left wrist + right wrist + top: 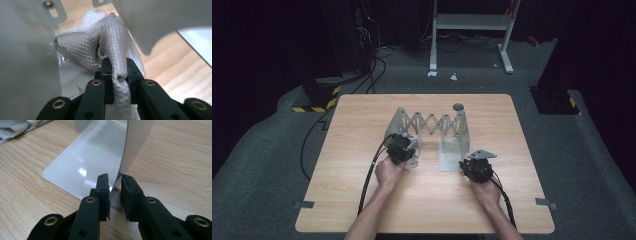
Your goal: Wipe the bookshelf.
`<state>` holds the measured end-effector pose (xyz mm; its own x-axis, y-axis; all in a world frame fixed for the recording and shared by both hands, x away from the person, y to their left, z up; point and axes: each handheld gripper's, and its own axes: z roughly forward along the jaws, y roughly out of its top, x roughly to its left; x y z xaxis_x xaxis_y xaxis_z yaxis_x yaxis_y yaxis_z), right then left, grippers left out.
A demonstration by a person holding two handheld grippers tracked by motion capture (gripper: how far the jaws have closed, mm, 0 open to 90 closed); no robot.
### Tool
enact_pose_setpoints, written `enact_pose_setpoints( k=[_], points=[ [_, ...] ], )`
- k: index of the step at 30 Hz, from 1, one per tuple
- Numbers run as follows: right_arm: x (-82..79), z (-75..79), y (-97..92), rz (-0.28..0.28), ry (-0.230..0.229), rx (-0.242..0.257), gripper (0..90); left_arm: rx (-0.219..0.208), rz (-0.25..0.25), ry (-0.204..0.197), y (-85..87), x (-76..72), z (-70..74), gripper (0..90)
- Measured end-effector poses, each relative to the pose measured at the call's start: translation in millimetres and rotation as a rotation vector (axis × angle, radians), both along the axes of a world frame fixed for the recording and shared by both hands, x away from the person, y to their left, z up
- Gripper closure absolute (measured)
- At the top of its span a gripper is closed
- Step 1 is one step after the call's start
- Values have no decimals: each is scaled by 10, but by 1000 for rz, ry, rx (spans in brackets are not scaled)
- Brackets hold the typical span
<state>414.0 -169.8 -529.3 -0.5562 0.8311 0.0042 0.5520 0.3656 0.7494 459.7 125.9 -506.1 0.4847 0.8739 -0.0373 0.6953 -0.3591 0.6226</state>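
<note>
Wooden worktop [422, 200], light grain, set on a grey floor [257, 165] in a dark room; a white metal stand [472, 30] sits behind it, black cables [372, 70] trailing near the far left corner.

Mid-worktop: a grey metal expanding rack [432, 125] — two upright end plates joined by a scissor lattice, each plate with a flat foot lying on the wood. A small dark round object [458, 106] lies just behind the right end plate; too small to identify.

Left gripper [401, 148] is at the left end plate, held in the person's left hand [388, 172]. In the left gripper view its fingers [107, 67] are pinched tight on a fold of white quilted cloth [100, 47]; the cloth bunches up ahead of them, against the inner side of the pale plate [27, 62] and over its foot.

Right gripper [477, 169] is just beside the near edge of the right end plate, in the right hand [487, 192]. In the right gripper view the fingers [103, 187] stand narrowly apart, one either side of the thin upright plate edge [130, 150] — left one close against it, whether touching I cannot tell. The glossy foot [85, 165] spreads to their left.
</note>
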Motion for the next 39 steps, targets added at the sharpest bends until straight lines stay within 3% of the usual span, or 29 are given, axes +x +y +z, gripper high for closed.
enact_pose_setpoints(
  k=[10, 20, 33, 39],
  points=[
    [-1, 0, 2, 0, -1, -2, 769, -14, -15, -10, 111, -285, -26, 802],
    [-18, 1, 22, -3, -17, -23, 768, -27, 0, -23, 87, -262, -39, 801],
    [-10, 2, 11, -4, -2, -8, 769, -46, 28, -35, 241, -510, -69, 800],
    [-16, 1, 20, -2, -16, -23, 768, -36, 5, -40, 114, -495, -60, 798]
  ],
)
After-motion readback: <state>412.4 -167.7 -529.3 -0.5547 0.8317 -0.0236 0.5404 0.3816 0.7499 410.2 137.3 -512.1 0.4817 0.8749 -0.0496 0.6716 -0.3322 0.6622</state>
